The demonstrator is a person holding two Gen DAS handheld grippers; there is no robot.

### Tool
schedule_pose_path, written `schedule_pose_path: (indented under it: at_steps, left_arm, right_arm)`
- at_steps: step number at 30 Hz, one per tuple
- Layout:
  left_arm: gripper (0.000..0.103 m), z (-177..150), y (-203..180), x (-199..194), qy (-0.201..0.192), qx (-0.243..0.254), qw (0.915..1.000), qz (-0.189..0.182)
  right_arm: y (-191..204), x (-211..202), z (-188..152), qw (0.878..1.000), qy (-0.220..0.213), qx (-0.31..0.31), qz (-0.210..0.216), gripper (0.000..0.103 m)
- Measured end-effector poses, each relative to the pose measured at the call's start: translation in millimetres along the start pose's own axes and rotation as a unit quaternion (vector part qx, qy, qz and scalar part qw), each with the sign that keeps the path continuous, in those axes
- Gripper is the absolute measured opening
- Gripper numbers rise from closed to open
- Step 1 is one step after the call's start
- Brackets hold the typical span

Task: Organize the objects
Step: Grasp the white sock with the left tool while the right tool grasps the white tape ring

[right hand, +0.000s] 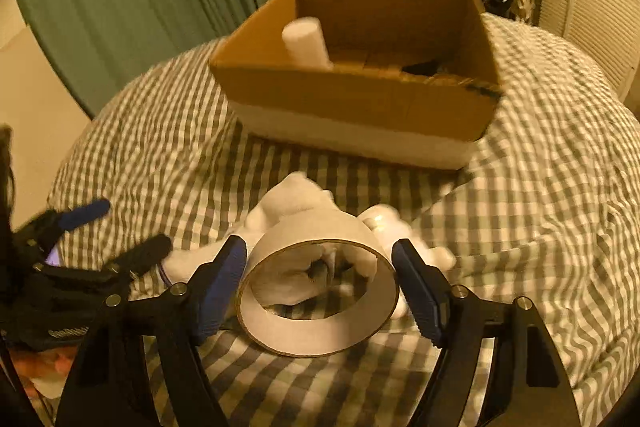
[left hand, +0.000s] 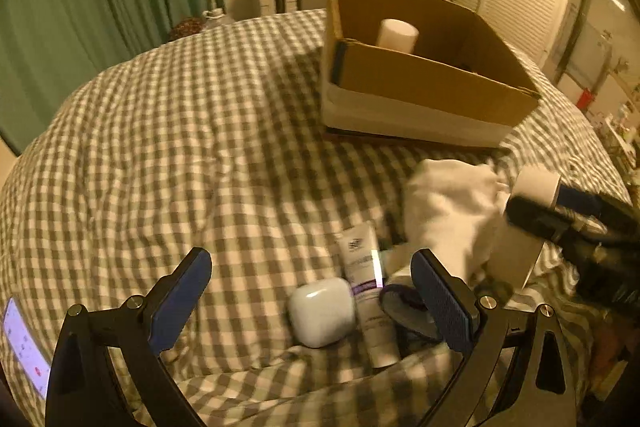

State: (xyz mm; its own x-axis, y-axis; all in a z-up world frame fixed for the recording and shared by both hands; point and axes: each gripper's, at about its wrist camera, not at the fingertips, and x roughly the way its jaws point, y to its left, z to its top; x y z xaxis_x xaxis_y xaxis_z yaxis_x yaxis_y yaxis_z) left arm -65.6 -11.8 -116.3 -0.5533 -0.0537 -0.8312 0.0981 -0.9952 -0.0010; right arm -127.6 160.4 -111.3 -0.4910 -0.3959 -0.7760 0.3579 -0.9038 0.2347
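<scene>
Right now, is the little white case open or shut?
Shut. The white case on the checked blanket shows its lid down, only a thin seam.

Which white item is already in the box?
The upright white cylinder, standing inside the cardboard box. The earbud case, the cream tube and the tape roll all lie on the bedspread.

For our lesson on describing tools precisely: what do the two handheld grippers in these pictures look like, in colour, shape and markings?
Both match. The left gripper and right gripper have black angular frames with triangular cut-outs and silver round bolts at the joints. Each finger ends in a flat, dark blue textured pad. Seen from the right wrist view, the left gripper's black body carries small white lettering, too blurred to read. No cables or sleeves show.
</scene>
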Motion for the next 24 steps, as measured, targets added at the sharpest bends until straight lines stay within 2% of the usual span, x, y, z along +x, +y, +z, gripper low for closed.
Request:
schedule_pose_path:
  at_steps: [6, 12, 17, 20, 21, 22, 24]
  left_arm:
    - [0.103, 8, -25, 14, 0.017, 0.002, 0.9986, -0.05]
    - [0.102, 21, -58, 27, 0.008, 0.033, 0.9977, -0.058]
    - [0.101, 23, -84, 44, 0.014, 0.075, 0.9947, -0.068]
    - [0.085, 21, -92, 54, 0.027, 0.09, 0.9928, -0.074]
    - [0.073, 21, -92, 56, 0.032, 0.091, 0.9924, -0.077]
    - [0.067, 20, -92, 58, 0.036, 0.091, 0.9919, -0.081]
    - [0.063, 21, -91, 58, 0.037, 0.087, 0.9923, -0.081]
  right_arm:
    - [-24, -35, 9, 0.998, -0.04, 0.023, -0.03, 0.075]
    - [-52, -48, 2, 0.996, -0.049, 0.053, -0.05, 0.075]
    - [-67, -40, 4, 0.995, -0.039, 0.072, -0.049, 0.075]
    - [-67, -34, 2, 0.996, -0.034, 0.069, -0.048, 0.075]
    - [-66, -32, 2, 0.996, -0.032, 0.066, -0.049, 0.075]
    - [-66, -31, 0, 0.996, -0.031, 0.065, -0.049, 0.075]
    - [-65, -29, -1, 0.996, -0.027, 0.062, -0.05, 0.075]
